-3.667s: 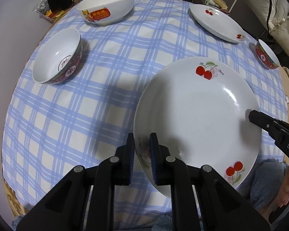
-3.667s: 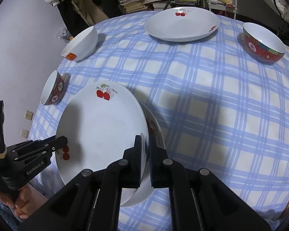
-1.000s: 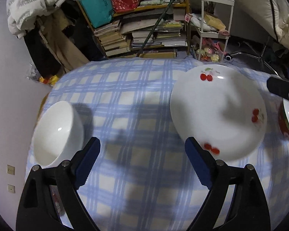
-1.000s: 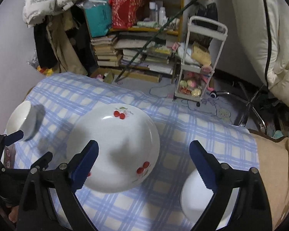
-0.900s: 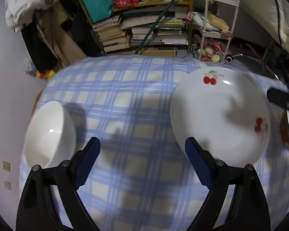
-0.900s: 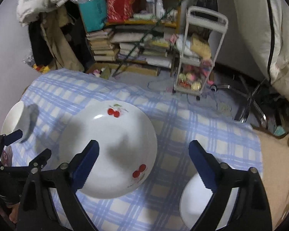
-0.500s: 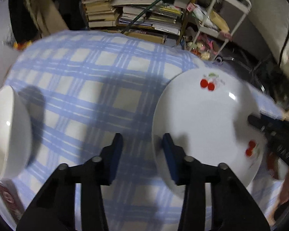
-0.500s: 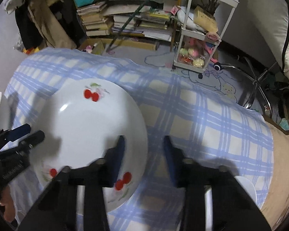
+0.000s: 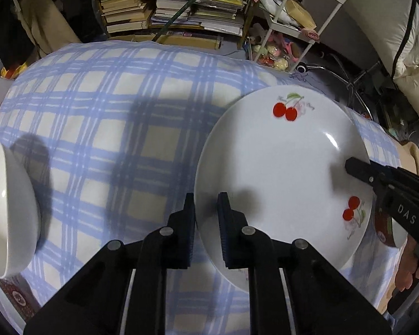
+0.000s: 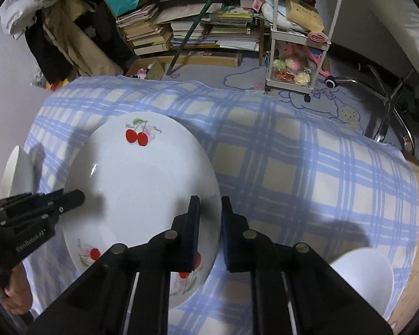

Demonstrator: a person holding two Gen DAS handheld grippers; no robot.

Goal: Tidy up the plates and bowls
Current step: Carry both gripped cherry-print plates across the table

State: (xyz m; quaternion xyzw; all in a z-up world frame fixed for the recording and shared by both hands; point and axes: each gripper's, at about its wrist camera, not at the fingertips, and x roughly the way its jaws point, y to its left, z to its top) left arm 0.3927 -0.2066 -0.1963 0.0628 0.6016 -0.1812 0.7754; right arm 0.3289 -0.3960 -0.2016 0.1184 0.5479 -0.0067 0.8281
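**Cherry plate gripped at both edges on the checked cloth**

Cherry plate (image 9: 279,167), white with red cherry prints on its rim, lies on the blue-and-cream checked tablecloth (image 9: 111,111), and both hand-held grippers have hold of it from opposite sides. Nearest in the left wrist view, the left gripper (image 9: 206,209) has just been closing its jaws, and they now straddle the plate's left rim, one finger outside and one inside the well, clenched on the edge. In the right wrist view the right gripper (image 10: 209,212) has likewise just been closing and now pinches the plate's right rim (image 10: 142,195) the same way. Each gripper shows in the other's camera as a dark tip reaching over the far rim, with part of a hand (image 9: 410,268) behind it.

Just beside the plate on the right, partly hidden behind the right gripper, a red-patterned bowl (image 9: 384,229) shows only a sliver. A white bowl (image 9: 8,212) sits well apart at the left edge of the cloth, and beneath it a bit of red-patterned crockery (image 9: 12,297) peeks out. In the right wrist view another white bowl (image 10: 363,282) rests near the lower right corner.

Beyond the table, stacks of books (image 10: 187,28) crowd a low shelf, and a white trolley (image 10: 299,36) holds soft toys.
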